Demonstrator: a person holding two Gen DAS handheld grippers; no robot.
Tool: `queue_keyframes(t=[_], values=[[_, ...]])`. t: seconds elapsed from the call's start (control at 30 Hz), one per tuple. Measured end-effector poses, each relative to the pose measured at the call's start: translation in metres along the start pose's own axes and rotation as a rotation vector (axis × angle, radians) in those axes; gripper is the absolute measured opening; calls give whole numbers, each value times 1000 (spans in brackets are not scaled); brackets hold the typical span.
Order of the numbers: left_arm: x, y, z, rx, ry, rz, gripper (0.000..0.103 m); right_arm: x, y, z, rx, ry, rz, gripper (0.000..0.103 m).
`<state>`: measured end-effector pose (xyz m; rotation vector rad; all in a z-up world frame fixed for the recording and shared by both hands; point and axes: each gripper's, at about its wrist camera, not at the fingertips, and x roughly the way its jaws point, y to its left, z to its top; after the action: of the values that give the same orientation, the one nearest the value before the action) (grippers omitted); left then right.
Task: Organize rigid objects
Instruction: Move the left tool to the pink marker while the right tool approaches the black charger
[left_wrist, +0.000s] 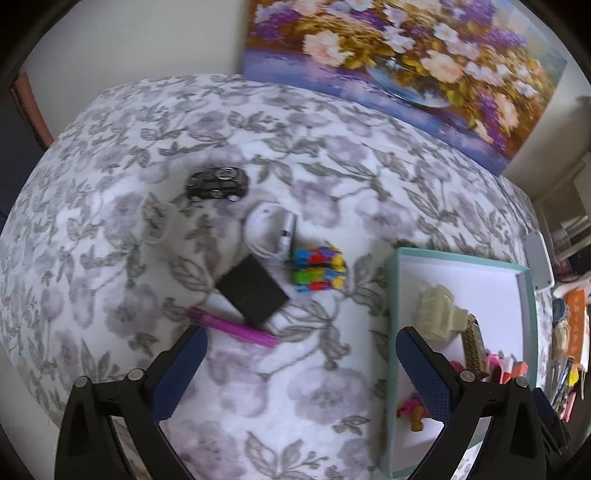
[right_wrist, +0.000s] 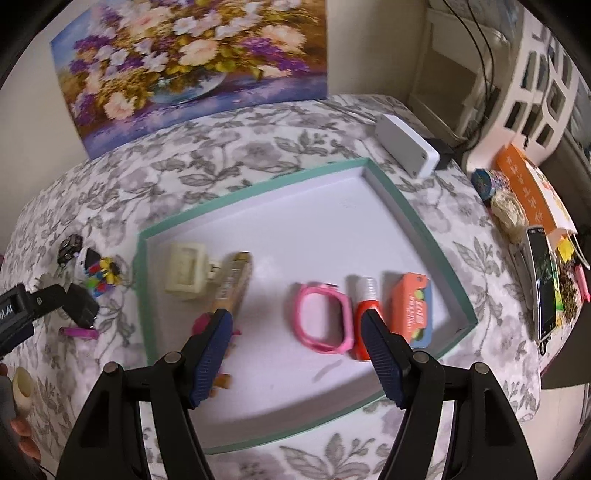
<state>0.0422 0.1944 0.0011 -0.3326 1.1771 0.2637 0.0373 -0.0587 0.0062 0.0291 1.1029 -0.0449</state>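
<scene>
On the flowered cloth lie a black toy car (left_wrist: 217, 183), a white mouse-like device (left_wrist: 269, 229), a coloured block toy (left_wrist: 318, 268), a black box (left_wrist: 252, 291) and a purple pen (left_wrist: 232, 326). My left gripper (left_wrist: 301, 352) hangs open above the cloth, just short of the pen. The teal-rimmed tray (right_wrist: 413, 221) holds a cream plug (right_wrist: 184, 272), a gold bar (right_wrist: 233, 284), a pink watch (right_wrist: 323, 318), a red-and-white tube (right_wrist: 364, 314) and an orange box (right_wrist: 410, 308). My right gripper (right_wrist: 295, 330) is open over the tray, above the watch.
A flower painting (left_wrist: 399, 62) leans against the wall behind the table. A white device (right_wrist: 406, 149) sits at the table's far right edge. A phone (right_wrist: 543, 280), an orange book (right_wrist: 524, 184) and clutter lie right of the tray. A hand (right_wrist: 22, 435) shows at lower left.
</scene>
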Motion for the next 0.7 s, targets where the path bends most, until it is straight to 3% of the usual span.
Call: queue_keyframes(t=[0.7], values=[[-14,119,22,-187,-28,60,103,-1,100,3,-105,17,137,73]])
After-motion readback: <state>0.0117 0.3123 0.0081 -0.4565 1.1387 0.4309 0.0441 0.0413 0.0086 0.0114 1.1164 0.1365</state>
